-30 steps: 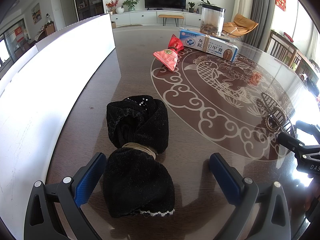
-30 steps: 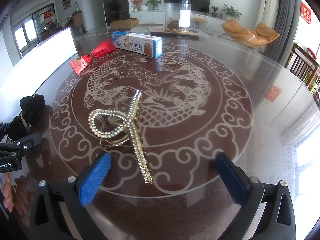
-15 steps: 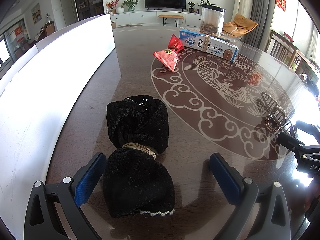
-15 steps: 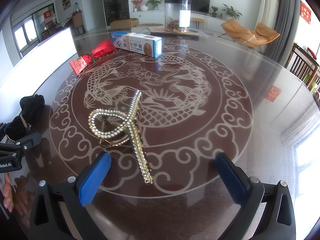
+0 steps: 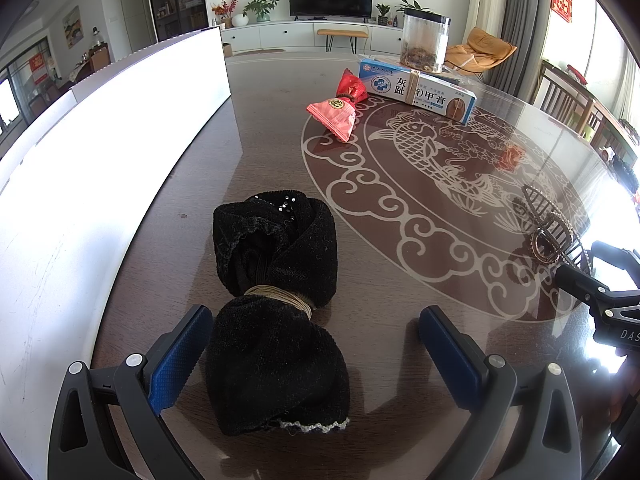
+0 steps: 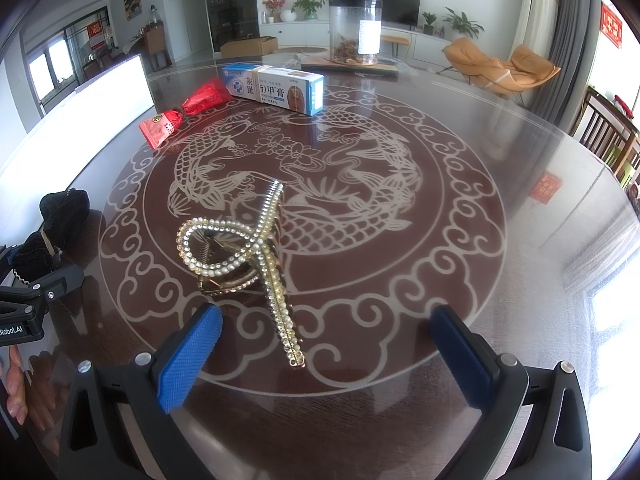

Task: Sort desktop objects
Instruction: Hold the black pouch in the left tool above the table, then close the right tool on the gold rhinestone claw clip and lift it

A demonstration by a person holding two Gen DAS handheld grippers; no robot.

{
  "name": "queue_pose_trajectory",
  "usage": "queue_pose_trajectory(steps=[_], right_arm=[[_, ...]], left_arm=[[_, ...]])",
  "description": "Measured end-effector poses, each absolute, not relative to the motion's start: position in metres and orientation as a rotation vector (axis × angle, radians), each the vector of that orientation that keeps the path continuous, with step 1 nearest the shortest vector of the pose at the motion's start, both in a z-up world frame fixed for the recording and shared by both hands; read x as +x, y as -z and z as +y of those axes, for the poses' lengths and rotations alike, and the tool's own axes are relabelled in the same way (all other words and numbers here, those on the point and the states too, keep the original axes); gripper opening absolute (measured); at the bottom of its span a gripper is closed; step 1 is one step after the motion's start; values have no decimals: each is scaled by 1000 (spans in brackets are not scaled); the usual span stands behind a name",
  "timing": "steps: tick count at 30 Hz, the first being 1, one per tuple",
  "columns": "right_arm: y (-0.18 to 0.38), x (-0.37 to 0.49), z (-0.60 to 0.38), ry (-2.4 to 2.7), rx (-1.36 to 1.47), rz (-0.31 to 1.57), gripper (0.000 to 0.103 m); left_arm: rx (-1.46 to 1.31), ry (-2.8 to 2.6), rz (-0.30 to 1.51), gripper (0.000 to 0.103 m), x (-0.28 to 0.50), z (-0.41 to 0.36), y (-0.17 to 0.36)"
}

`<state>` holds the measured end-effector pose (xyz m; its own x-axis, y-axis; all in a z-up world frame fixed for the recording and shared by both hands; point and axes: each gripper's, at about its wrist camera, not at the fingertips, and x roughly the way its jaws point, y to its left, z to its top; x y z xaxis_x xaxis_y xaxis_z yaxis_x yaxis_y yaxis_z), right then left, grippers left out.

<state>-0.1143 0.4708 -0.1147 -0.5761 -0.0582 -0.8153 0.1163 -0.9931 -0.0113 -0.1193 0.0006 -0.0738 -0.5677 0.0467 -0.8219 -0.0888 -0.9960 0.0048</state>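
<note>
Both grippers, left [image 5: 316, 356] and right [image 6: 324, 356], stand wide open, holding nothing. Risk: the rhinestone hair claw [image 6: 244, 256] skids on glass; the black cloth bundle [image 5: 276, 312] deforms when pinched.

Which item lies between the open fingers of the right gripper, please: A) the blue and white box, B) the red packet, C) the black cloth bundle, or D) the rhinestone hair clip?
D: in the right wrist view the rhinestone hair clip lies between the open right gripper fingers.
</note>
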Motion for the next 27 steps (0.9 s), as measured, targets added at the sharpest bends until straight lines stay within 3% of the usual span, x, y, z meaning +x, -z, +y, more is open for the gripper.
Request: queue_pose_trajectory(steps=[22, 27], right_arm=[[114, -126, 457, 2607, 1383, 149, 103], [115, -136, 437, 2562, 1318, 193, 99]], left_arm=[[-1429, -2724, 58, 103, -118, -3, 72], [-1448, -2765, -102, 103, -117, -26, 69]])
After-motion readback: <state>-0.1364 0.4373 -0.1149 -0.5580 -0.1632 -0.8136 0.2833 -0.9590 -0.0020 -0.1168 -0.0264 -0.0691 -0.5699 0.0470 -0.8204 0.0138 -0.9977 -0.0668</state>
